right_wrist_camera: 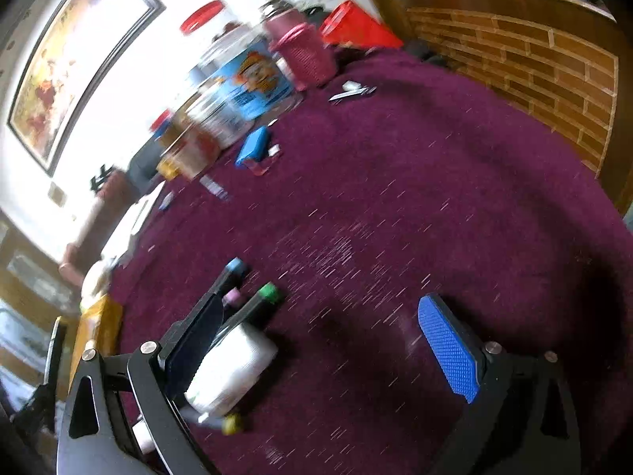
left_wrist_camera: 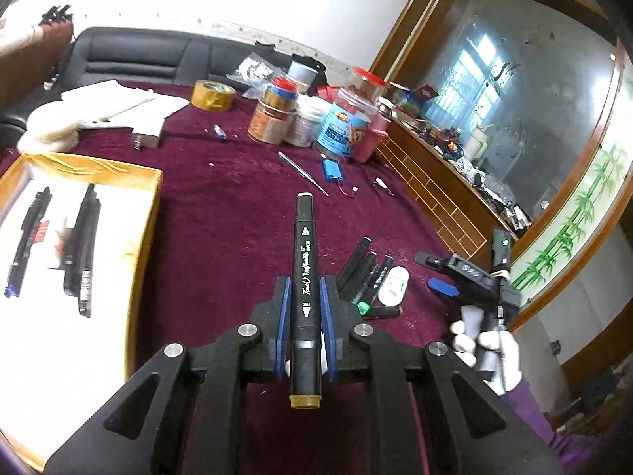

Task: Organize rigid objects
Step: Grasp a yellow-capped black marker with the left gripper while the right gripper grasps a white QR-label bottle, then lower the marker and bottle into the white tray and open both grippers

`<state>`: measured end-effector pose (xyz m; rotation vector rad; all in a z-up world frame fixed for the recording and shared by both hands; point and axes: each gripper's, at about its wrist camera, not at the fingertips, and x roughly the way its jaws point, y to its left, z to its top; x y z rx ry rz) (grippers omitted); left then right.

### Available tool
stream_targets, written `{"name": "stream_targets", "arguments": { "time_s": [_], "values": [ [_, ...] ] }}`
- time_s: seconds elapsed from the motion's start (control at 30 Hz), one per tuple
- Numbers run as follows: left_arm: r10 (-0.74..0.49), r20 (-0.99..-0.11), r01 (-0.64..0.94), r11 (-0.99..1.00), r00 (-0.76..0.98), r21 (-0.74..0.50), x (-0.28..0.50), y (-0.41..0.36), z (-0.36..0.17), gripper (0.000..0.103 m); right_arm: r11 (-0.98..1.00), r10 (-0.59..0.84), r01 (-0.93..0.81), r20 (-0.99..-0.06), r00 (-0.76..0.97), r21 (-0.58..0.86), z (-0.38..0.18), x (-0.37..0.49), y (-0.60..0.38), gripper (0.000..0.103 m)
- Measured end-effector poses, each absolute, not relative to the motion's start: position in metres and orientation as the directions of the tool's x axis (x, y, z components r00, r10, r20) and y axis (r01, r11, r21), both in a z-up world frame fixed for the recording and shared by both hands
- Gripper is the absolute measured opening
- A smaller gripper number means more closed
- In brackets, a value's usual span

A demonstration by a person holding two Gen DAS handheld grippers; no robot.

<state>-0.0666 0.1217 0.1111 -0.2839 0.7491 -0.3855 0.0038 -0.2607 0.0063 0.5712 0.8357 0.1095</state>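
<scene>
Between the blue-padded fingers of the left gripper (left_wrist_camera: 304,312), in the left wrist view, a black double-ended art marker with a mustard-yellow end cap (left_wrist_camera: 304,297) is clamped at mid-barrel, its long axis running from twelve o'clock to six o'clock, white-ringed tip far, yellow cap near the camera. My judgement is that the slim, smooth barrel could swivel or slip in this narrow pinch if swung quickly, and it overhangs both ways, so either end may catch the rim of the shallow gold-edged tray with a white lining (left_wrist_camera: 154,182) at nine o'clock, where several dark pens (left_wrist_camera: 81,245) already lie roughly parallel. A careless drop there could scatter that row. At three o'clock of the held marker lies a loose pile of black markers with coloured caps (left_wrist_camera: 366,273) beside a small white oval case (left_wrist_camera: 393,285) on the maroon velvet cloth (left_wrist_camera: 221,213); further toward three o'clock a white-gloved hand (left_wrist_camera: 488,346) carries the right gripper (left_wrist_camera: 439,273). From the right wrist view, which is smeared with blur, the right gripper (right_wrist_camera: 320,338) stands spread wide with nothing between its pads; the white oval case (right_wrist_camera: 231,372) rests just beside its left finger at eight o'clock, and green-, pink- and blue-capped markers (right_wrist_camera: 253,304) lie just beyond at ten o'clock. Closing now would likely nudge the case instead of a marker.
</scene>
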Motion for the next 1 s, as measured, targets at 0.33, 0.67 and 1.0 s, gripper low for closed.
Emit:
{"name": "stream_targets", "arguments": {
  "time_s": [0.33,0.67,1.0],
  "values": [
    [-0.455,-0.574,0.232,0.877,0.68,-0.42,-0.075,0.144,0.102,0.012,0.898,0.289,0.12,-0.773,0.565,0.423,0.007,0.003,-0.208,0.071],
    [-0.371,-0.548,0.119,0.89,0.75,-0.441,-0.095,0.212,0.105,0.012,0.945,0.246,0.053,-0.805,0.541,0.324,0.011,0.005,-0.168,0.034],
    [-0.352,-0.486,0.048,0.844,0.8,-0.533,-0.12,0.281,0.11,0.013,0.891,0.361,-0.001,-0.707,0.608,0.454,0.043,-0.021,-0.173,0.033]
  ]
}}
